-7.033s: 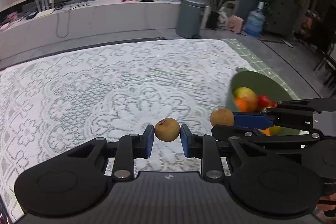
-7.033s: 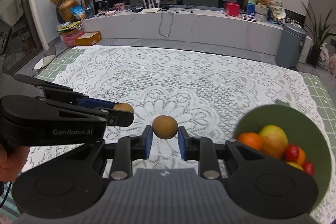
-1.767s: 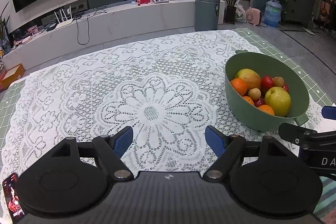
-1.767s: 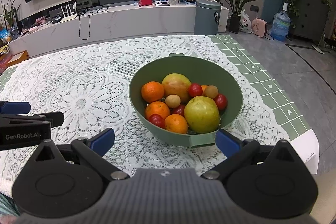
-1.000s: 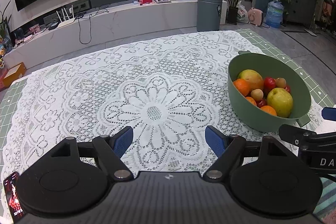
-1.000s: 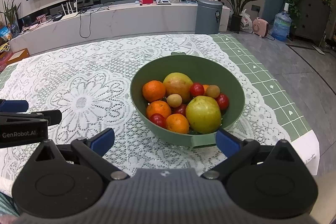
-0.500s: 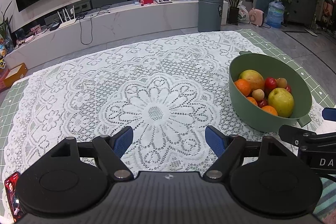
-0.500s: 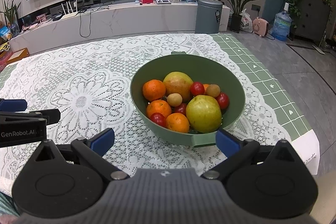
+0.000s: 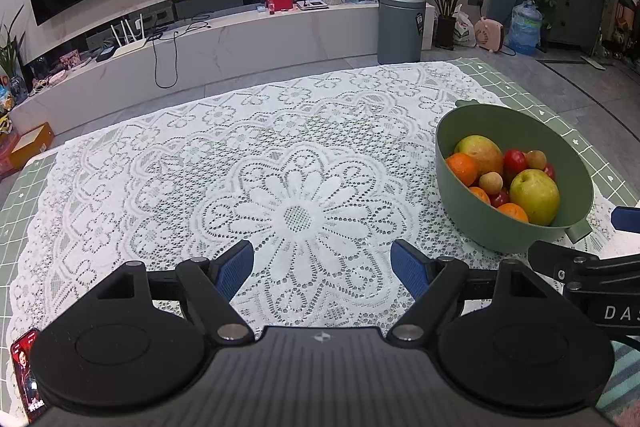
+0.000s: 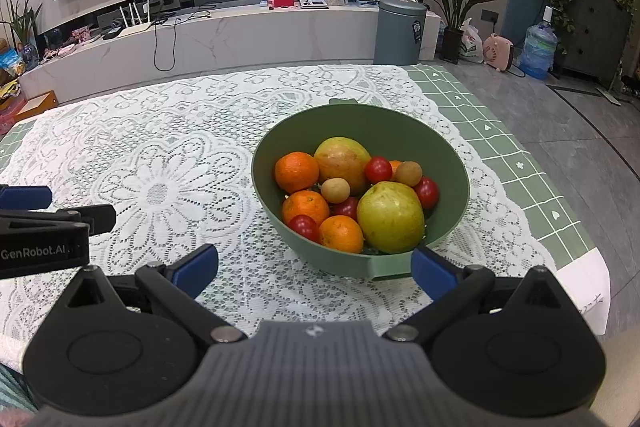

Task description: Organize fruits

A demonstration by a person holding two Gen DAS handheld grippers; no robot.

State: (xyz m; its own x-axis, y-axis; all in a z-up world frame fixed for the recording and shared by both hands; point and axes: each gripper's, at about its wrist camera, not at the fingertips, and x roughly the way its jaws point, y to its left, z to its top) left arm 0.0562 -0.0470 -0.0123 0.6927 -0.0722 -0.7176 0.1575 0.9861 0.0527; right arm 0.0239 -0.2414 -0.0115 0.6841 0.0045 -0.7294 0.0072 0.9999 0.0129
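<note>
A green bowl (image 10: 448, 227) stands on the lace tablecloth and holds several fruits: oranges (image 10: 296, 171), two large yellow-green fruits (image 10: 390, 217), red cherry tomatoes (image 10: 378, 169) and two small brown fruits (image 10: 335, 190). The bowl also shows at the right of the left wrist view (image 9: 472, 223). My right gripper (image 10: 314, 271) is open and empty just in front of the bowl's near rim. My left gripper (image 9: 322, 269) is open and empty over the tablecloth, left of the bowl.
The white lace tablecloth (image 9: 200, 167) covers a green grid mat (image 10: 512, 155). A phone (image 9: 26, 367) lies at the near left edge. Beyond the table are a TV bench (image 9: 240, 35), a grey bin (image 9: 400, 27) and plants.
Both grippers let go of the small brown fruits they held 7 s ago; those now lie in the bowl. Over the last second both views have barely shifted.
</note>
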